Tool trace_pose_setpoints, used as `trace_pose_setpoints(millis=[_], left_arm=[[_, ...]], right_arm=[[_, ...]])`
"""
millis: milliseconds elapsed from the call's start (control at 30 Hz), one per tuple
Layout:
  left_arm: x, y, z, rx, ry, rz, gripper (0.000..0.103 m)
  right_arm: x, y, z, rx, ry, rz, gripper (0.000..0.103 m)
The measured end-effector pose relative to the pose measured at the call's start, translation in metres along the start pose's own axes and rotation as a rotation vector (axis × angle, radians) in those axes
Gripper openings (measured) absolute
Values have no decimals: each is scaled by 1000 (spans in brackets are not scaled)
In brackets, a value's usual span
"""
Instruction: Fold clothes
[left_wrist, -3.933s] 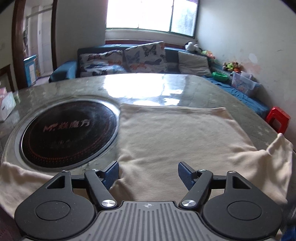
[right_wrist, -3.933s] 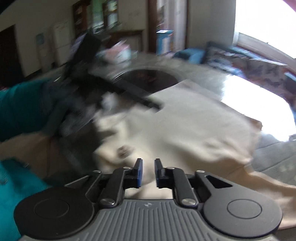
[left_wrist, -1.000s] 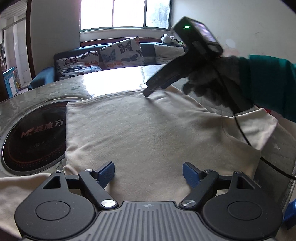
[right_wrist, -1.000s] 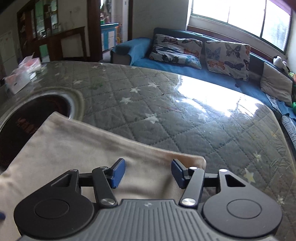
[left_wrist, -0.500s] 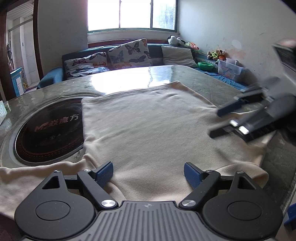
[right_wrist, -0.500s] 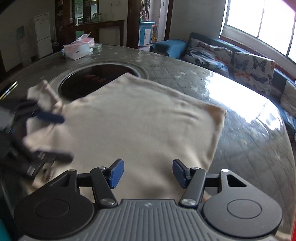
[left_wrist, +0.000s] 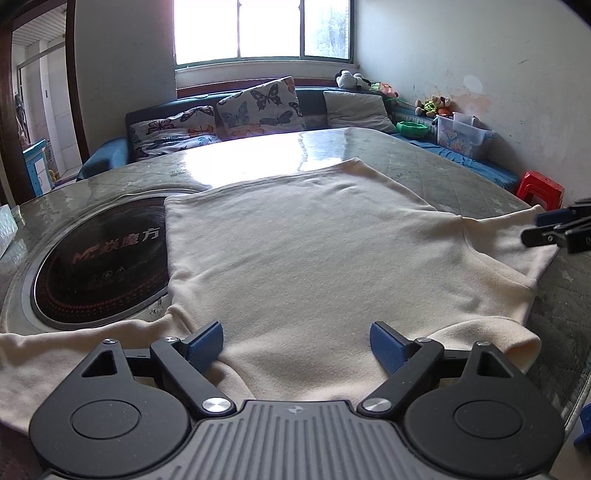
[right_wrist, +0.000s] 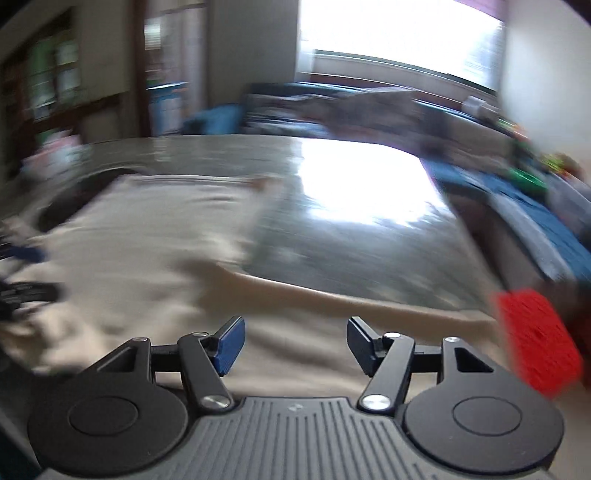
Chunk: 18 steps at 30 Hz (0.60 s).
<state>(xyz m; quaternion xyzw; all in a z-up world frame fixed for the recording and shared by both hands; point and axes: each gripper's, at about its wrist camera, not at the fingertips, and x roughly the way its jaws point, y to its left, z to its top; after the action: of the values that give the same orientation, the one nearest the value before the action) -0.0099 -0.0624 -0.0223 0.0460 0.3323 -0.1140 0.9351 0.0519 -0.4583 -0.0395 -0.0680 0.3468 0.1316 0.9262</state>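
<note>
A cream T-shirt (left_wrist: 314, 251) lies spread flat on the round table, hem toward the sofa, sleeves out to both sides. My left gripper (left_wrist: 297, 345) is open and empty, low over the shirt's near edge around the neckline. My right gripper (right_wrist: 293, 343) is open and empty over the shirt's right sleeve (right_wrist: 332, 302); that view is blurred by motion. Its fingertips (left_wrist: 554, 230) show at the right edge of the left wrist view, beside the right sleeve (left_wrist: 517, 251).
A black round hotplate (left_wrist: 99, 258) is set in the table (left_wrist: 443, 166) to the left, and the shirt's left side overlaps it. A red stool (left_wrist: 539, 188) stands off the table's right edge. A sofa with cushions (left_wrist: 258, 107) runs along the back wall.
My right gripper has swung from over the shirt's body out to the right sleeve and is still moving fast. My left gripper has barely moved. The shirt lies as before.
</note>
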Motion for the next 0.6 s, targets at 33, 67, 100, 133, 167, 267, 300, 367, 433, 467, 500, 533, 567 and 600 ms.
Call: trace_pose_setpoints(millis=[33, 67, 100, 133, 167, 267, 300, 367, 433, 467, 500, 533, 567, 600], left_arm=[[0, 0, 0, 2, 0, 0, 89], [0, 0, 0, 3, 1, 1, 90], [-1, 0, 0, 4, 2, 2, 90], [0, 0, 0, 4, 2, 2, 90], [0, 0, 0, 4, 3, 3, 90], [0, 0, 0, 4, 5, 5, 91], [0, 0, 0, 5, 6, 5, 92], [1, 0, 0, 7, 7, 7, 93], [1, -1, 0, 7, 8, 8, 93], [1, -1, 0, 7, 8, 8, 94], [1, -1, 0, 7, 9, 8, 94], [2, -1, 0, 7, 9, 9, 94], [1, -1, 0, 7, 9, 9, 94], [1, -1, 0, 7, 9, 10, 94]], right_arm=[[0, -10, -2, 32, -2, -36, 62], [0, -21, -3, 63, -4, -71, 62], [0, -31, -5, 95, -6, -107, 62], [0, -40, -6, 121, -8, -136, 62], [0, -46, -7, 138, -8, -155, 62], [5, -76, -12, 208, 4, -242, 61], [5, -83, -16, 226, 9, -257, 61], [6, -96, -22, 259, 18, -281, 61], [5, -101, -27, 282, 22, -270, 58], [4, -103, -29, 290, 23, -264, 51], [4, -103, -29, 286, 23, -257, 42], [3, -103, -29, 280, 23, -253, 36], [3, -103, -28, 272, 22, -250, 27], [3, -103, -26, 263, 21, -252, 16]])
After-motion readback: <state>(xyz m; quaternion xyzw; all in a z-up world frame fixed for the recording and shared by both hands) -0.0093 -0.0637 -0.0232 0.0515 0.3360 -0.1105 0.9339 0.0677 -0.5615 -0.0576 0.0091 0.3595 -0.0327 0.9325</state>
